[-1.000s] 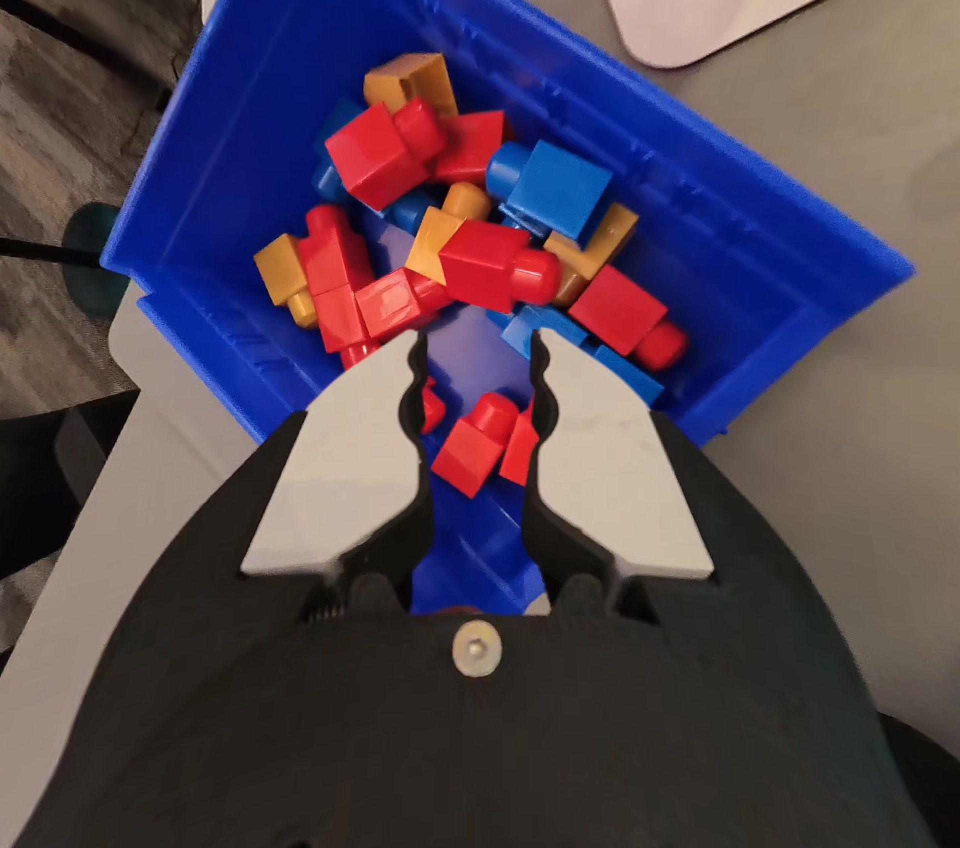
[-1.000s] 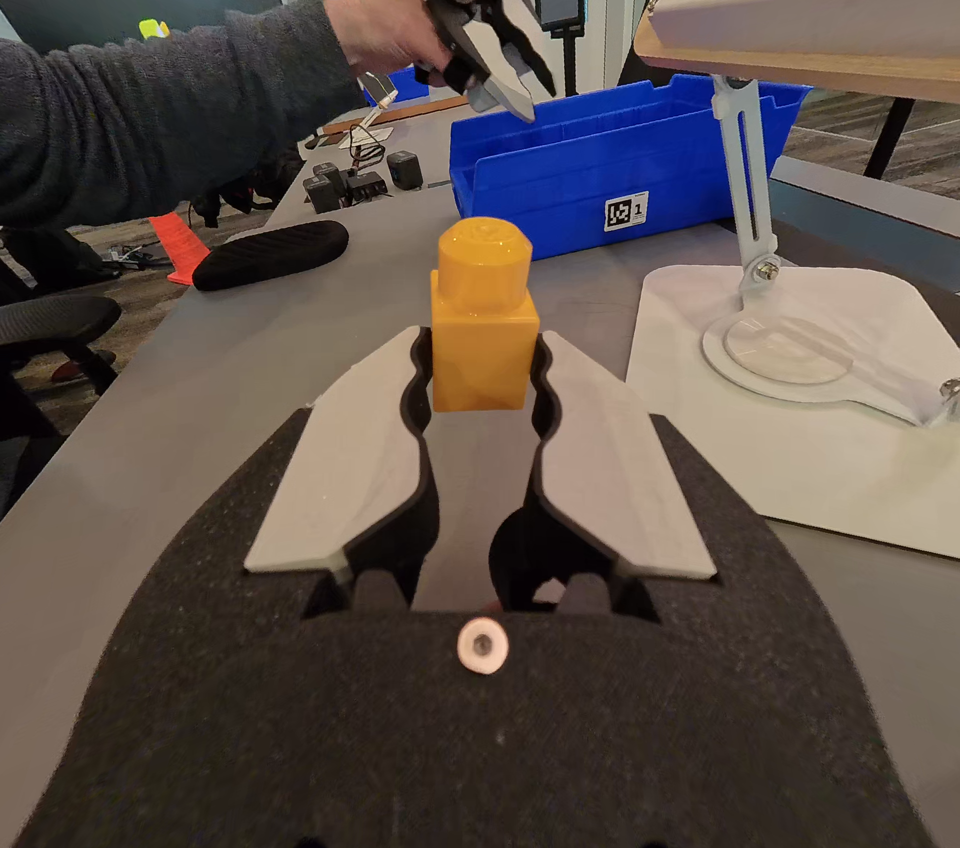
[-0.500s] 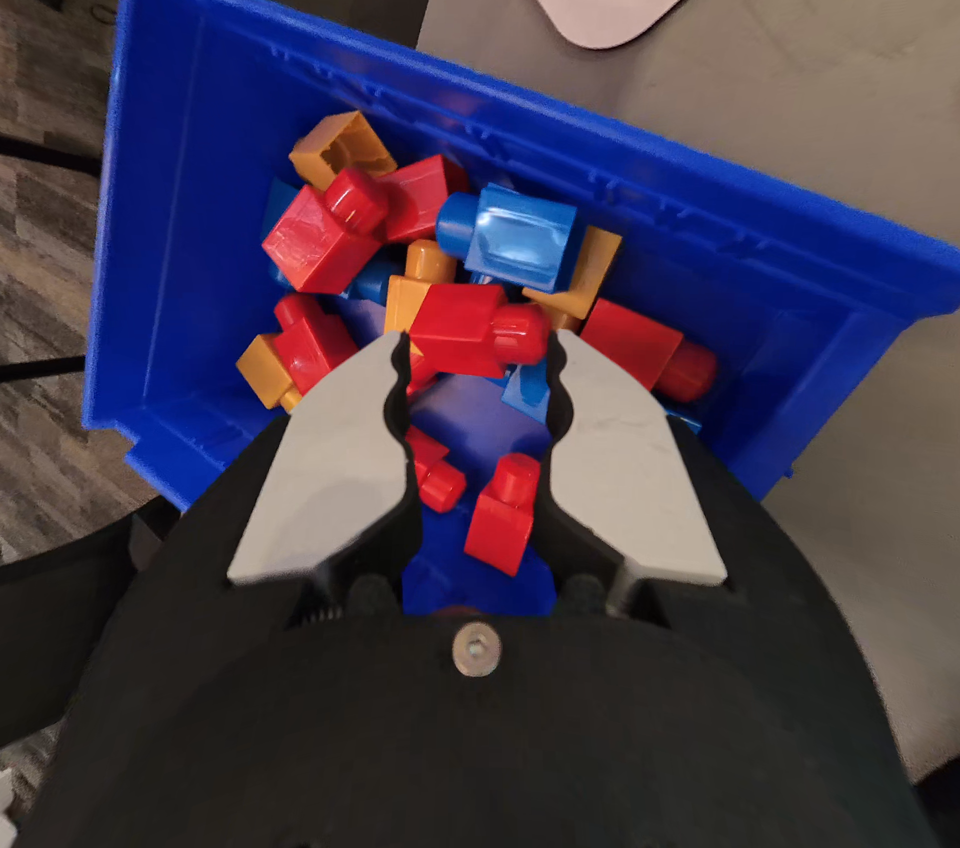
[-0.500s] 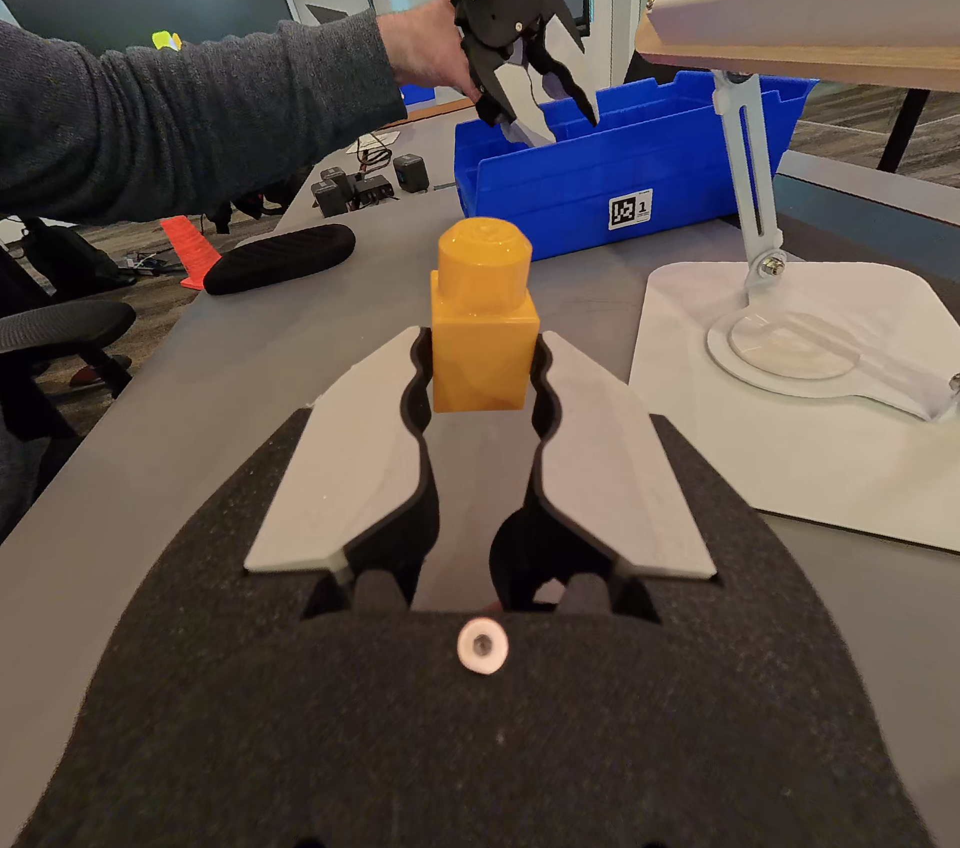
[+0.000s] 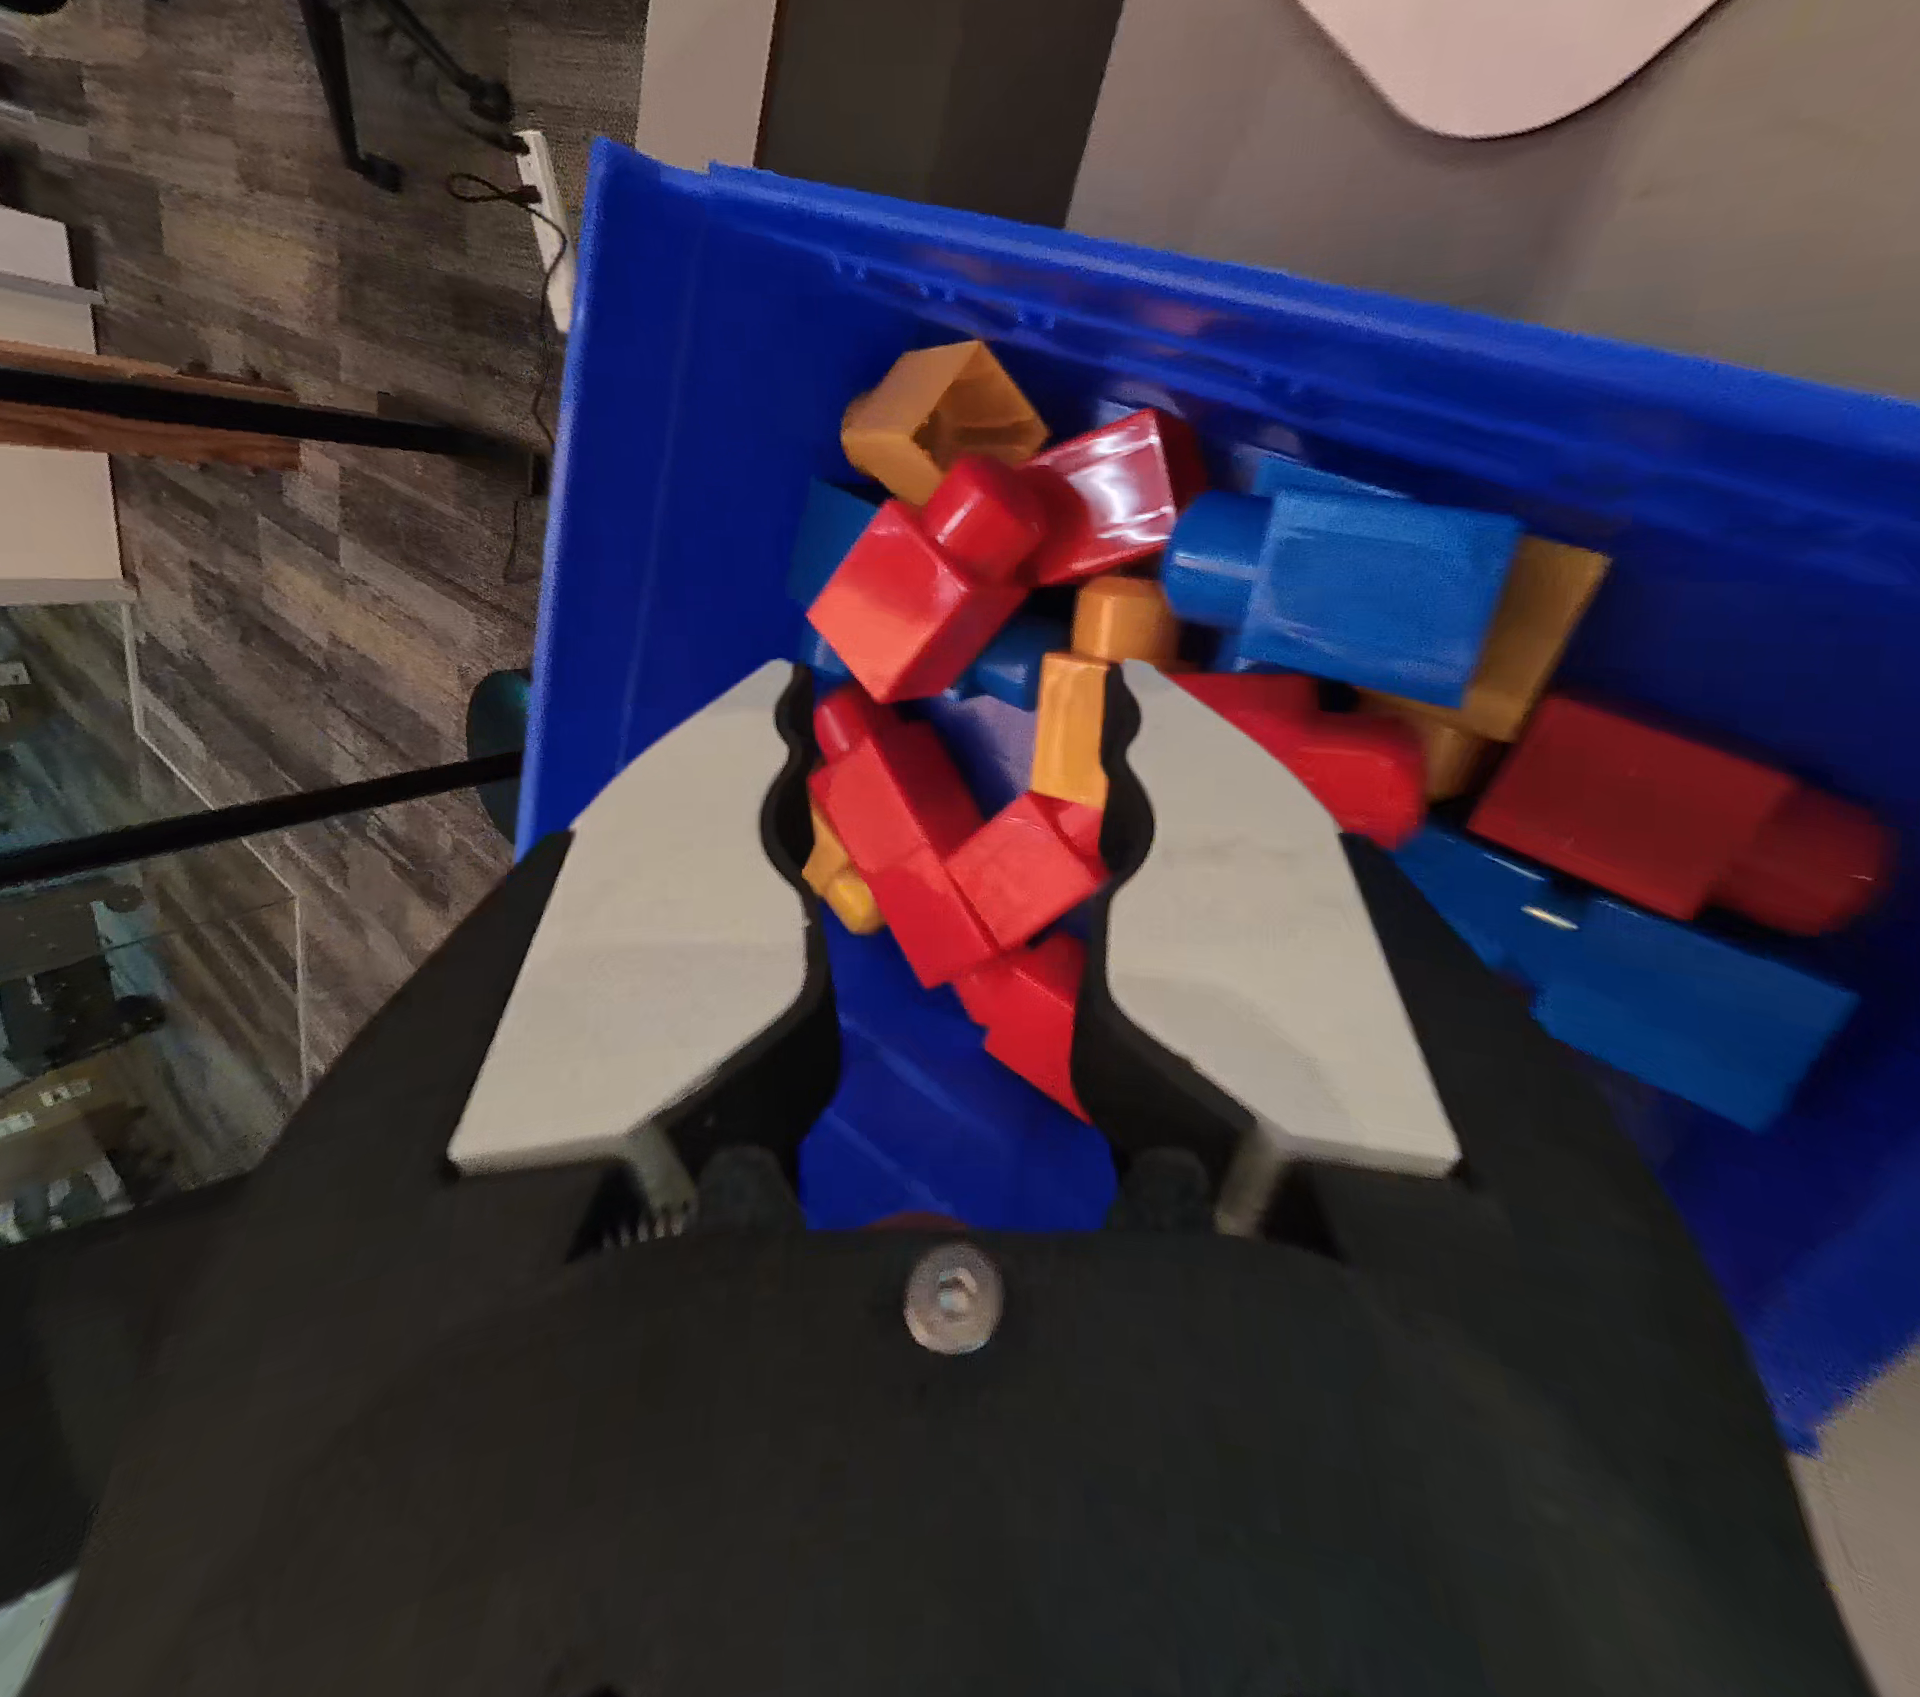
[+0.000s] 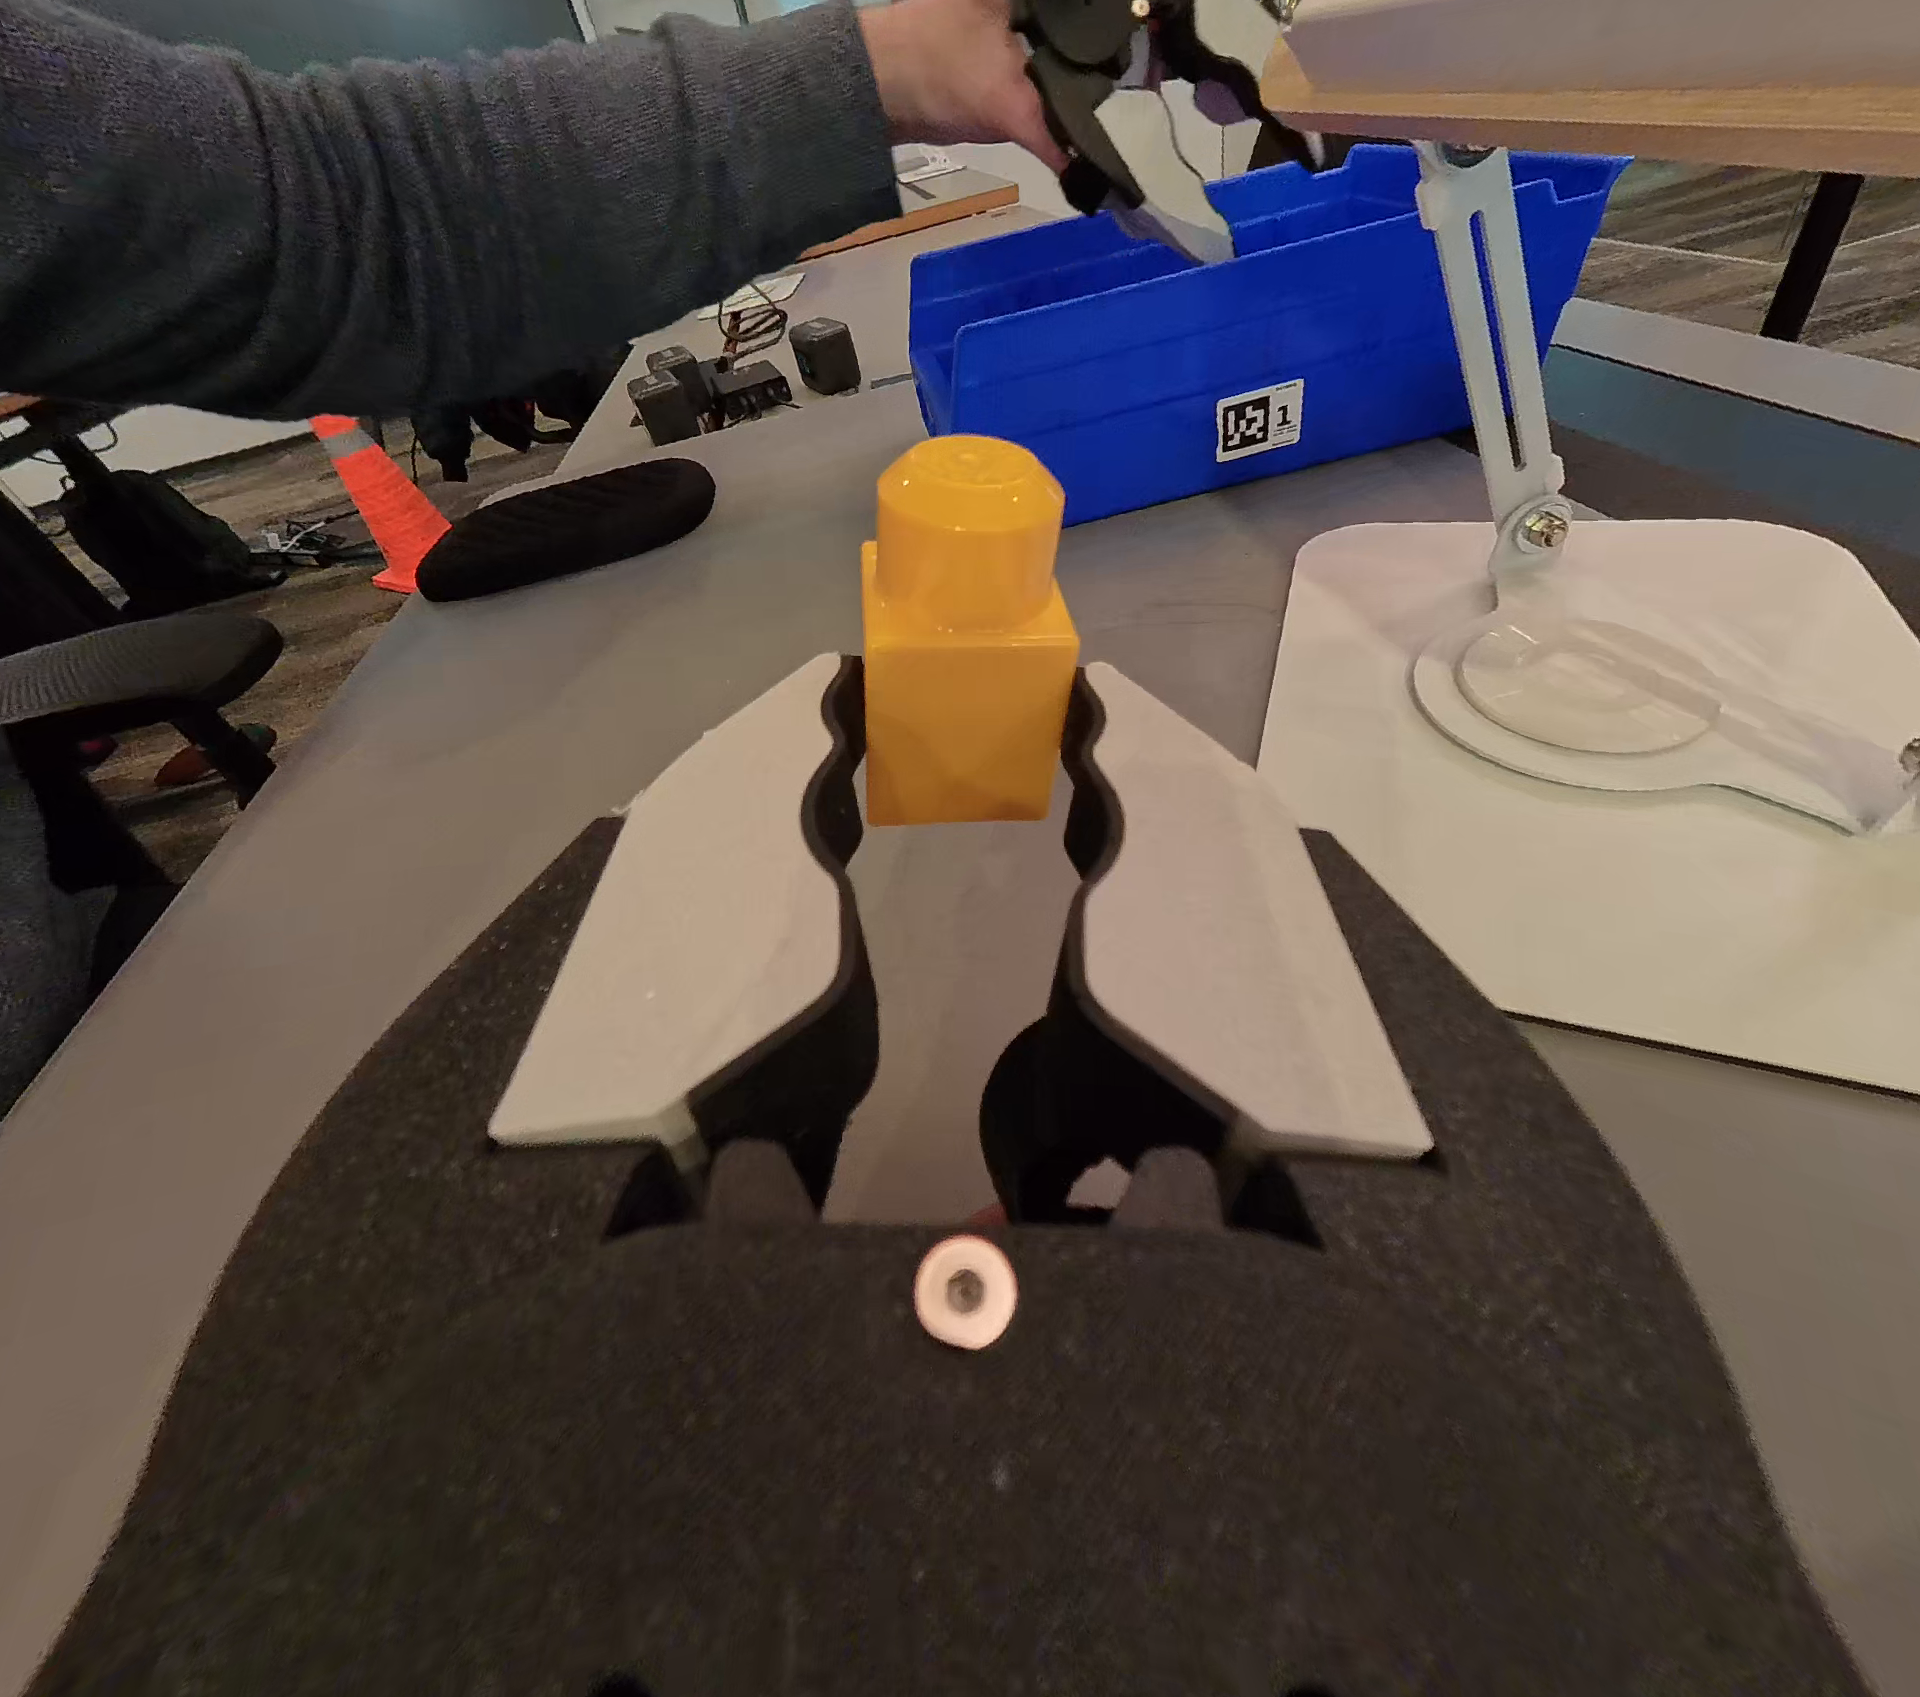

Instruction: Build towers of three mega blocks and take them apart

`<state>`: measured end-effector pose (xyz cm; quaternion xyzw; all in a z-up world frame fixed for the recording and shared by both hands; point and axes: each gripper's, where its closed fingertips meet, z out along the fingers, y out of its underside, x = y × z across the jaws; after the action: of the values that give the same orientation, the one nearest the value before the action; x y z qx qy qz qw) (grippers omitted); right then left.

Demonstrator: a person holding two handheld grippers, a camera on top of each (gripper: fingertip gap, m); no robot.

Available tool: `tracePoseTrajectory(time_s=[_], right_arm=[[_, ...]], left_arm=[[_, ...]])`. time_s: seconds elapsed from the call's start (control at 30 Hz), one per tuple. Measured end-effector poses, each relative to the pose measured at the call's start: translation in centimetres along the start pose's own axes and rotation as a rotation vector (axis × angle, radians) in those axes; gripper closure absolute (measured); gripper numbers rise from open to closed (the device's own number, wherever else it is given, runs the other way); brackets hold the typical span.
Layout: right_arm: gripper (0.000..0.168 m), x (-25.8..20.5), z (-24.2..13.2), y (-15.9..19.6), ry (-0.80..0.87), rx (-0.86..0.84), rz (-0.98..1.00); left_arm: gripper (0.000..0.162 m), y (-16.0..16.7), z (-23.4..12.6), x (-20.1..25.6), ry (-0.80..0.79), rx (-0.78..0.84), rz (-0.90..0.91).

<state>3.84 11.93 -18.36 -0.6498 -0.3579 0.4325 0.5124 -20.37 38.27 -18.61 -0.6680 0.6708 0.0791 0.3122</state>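
Observation:
My right gripper [image 6: 961,712] is shut on a yellow mega block [image 6: 966,671] and holds it upright, stud up, just above the grey table [image 6: 520,754]. My left gripper [image 5: 954,712] is open and points down into the blue bin [image 5: 665,504], its fingertips among a heap of red, blue and yellow blocks. Red blocks [image 5: 935,837] and a yellow block [image 5: 1070,728] lie between its fingers; nothing is gripped. In the right wrist view the left gripper [image 6: 1195,213] dips into the bin [image 6: 1143,369] at the back of the table.
A white stand base [image 6: 1558,764] with an upright arm [image 6: 1486,359] carries a tilted board [image 6: 1621,16] over the bin's right end. A black wrist rest [image 6: 566,525] lies at the table's left. A sleeved arm [image 6: 416,213] reaches across. Small black devices [image 6: 727,385] sit behind. My right fingertips sit around 35 cm from my left ones.
My left gripper has moved deeper into the bin and toward the left pile of blocks, with its jaws open a little wider. My right gripper and the yellow block have stayed put.

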Motion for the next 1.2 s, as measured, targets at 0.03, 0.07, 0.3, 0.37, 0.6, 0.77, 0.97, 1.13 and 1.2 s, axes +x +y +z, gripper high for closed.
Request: tracePoseTrajectory(time_s=[0.03, 0.07, 0.3, 0.37, 0.6, 0.77, 0.97, 1.13, 1.2], right_arm=[[0.132, 0.0, 0.0, 0.0, -0.001, 0.002, 0.003], [0.132, 0.0, -0.1, 0.0, -0.002, 0.004, 0.006], [0.132, 0.2, -0.3, -0.3, -0.013, 0.023, 0.036], [0.132, 0.3, -0.3, -0.3, -0.015, 0.027, 0.043], [0.132, 0.4, -0.5, -0.5, -0.02, 0.04, 0.058], [0.132, 0.3, -0.5, -0.4, -0.022, 0.039, 0.055], [0.132, 0.2, -0.4, -0.4, -0.023, 0.032, 0.05], [0.132, 0.2, -0.4, -0.3, -0.021, 0.03, 0.047], [0.132, 0.2, -0.4, -0.3, -0.021, 0.027, 0.044]], left_arm=[[0.108, -0.2, 0.7, -0.4, 0.013, -0.002, 0.017], [0.107, -0.2, 1.4, -0.6, 0.031, -0.011, 0.031], [0.104, 0.3, 5.7, -1.5, 0.104, -0.077, 0.117], [0.104, 0.6, 6.3, -1.6, 0.135, -0.097, 0.099], [0.113, 1.3, 7.4, -0.9, 0.202, -0.101, 0.048], [0.112, 3.0, 6.8, -1.0, 0.205, -0.201, -0.066], [0.1, 4.4, 4.9, -0.8, 0.221, -0.25, -0.263], [0.107, 5.5, 5.5, -0.4, 0.26, -0.304, -0.159], [0.122, 4.7, 5.7, -0.1, 0.291, -0.266, -0.133]])
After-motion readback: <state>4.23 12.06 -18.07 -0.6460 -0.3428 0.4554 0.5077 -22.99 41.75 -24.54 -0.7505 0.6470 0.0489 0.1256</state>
